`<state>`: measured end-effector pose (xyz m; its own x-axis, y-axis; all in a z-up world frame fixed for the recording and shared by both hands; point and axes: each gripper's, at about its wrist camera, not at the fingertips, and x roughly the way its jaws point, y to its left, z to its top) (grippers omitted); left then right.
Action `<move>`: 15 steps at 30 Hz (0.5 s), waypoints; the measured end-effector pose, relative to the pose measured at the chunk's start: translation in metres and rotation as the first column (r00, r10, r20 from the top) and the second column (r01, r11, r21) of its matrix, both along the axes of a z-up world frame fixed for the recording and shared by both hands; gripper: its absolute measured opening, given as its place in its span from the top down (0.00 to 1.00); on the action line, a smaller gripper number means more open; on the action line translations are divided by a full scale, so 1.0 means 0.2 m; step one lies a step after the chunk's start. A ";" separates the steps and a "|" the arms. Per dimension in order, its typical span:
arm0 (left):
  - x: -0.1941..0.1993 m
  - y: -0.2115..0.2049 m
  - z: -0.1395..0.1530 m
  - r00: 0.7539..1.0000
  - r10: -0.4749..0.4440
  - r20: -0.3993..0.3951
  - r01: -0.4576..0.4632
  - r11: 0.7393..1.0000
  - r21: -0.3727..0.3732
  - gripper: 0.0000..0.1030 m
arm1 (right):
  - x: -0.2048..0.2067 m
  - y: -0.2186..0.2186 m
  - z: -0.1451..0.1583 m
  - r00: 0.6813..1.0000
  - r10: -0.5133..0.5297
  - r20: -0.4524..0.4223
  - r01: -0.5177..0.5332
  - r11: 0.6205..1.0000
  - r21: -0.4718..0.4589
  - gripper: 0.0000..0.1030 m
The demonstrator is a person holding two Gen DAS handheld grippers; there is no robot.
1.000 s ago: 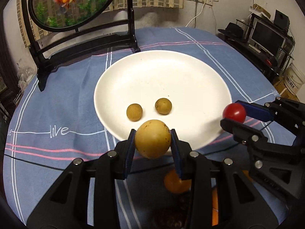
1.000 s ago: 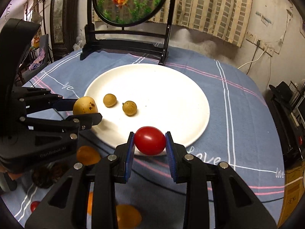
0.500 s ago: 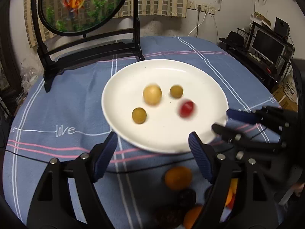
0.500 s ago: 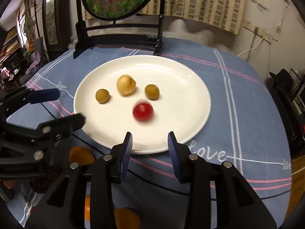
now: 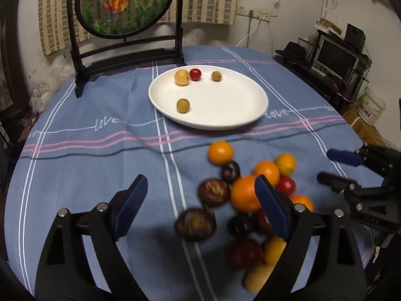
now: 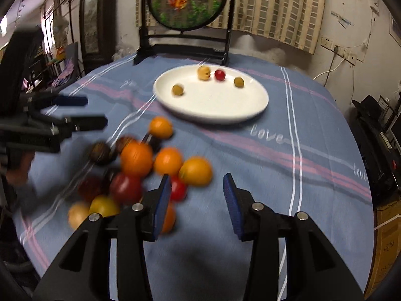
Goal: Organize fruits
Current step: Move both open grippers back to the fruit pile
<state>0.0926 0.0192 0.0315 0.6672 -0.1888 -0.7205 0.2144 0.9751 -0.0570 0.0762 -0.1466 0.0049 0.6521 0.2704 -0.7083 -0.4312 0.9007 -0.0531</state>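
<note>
Four small fruits lie on the round white plate (image 5: 240,115) at the far middle: a yellow one (image 5: 182,77), a red one (image 5: 195,74), two olive-green. A blurred heap of orange, red and dark fruit (image 5: 250,188) remains on the near cloth. My left gripper (image 5: 200,198) and right gripper (image 6: 196,198) have just been opening; both stand empty.

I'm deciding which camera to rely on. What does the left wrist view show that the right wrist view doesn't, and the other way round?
Only the left wrist view shows the monitor and white bucket on the right edge. Only the right wrist view shows the dark cabinet on the left. Both show the plate with four fruits, the fruit pile on the cloth, the fish screen, and both hand-held grippers, the left and right, open and empty.
</note>
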 end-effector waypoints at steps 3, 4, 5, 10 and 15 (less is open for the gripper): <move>-0.13 -0.01 -0.01 1.000 -0.008 0.006 0.008 1.000 0.018 0.10 | -0.11 -0.01 -0.04 1.000 -0.006 -0.013 0.006 1.000 0.006 0.58; -0.17 -0.02 -0.01 1.000 -0.008 0.009 0.008 1.000 0.028 0.08 | -0.14 -0.01 -0.05 1.000 -0.007 -0.016 0.008 1.000 0.009 0.58; -0.20 -0.02 -0.02 1.000 -0.008 0.011 0.007 0.999 0.036 0.08 | -0.16 -0.02 -0.06 1.000 -0.010 -0.019 0.010 1.000 0.015 0.58; -0.37 -0.03 -0.07 1.000 -0.011 -0.029 0.011 1.000 0.016 0.05 | -0.26 -0.01 -0.10 0.999 -0.018 -0.029 0.019 0.999 0.031 0.58; -0.48 -0.08 -0.15 0.997 -0.040 -0.067 0.040 0.999 -0.005 0.05 | -0.31 0.00 -0.12 0.999 -0.008 -0.036 0.010 0.999 0.052 0.58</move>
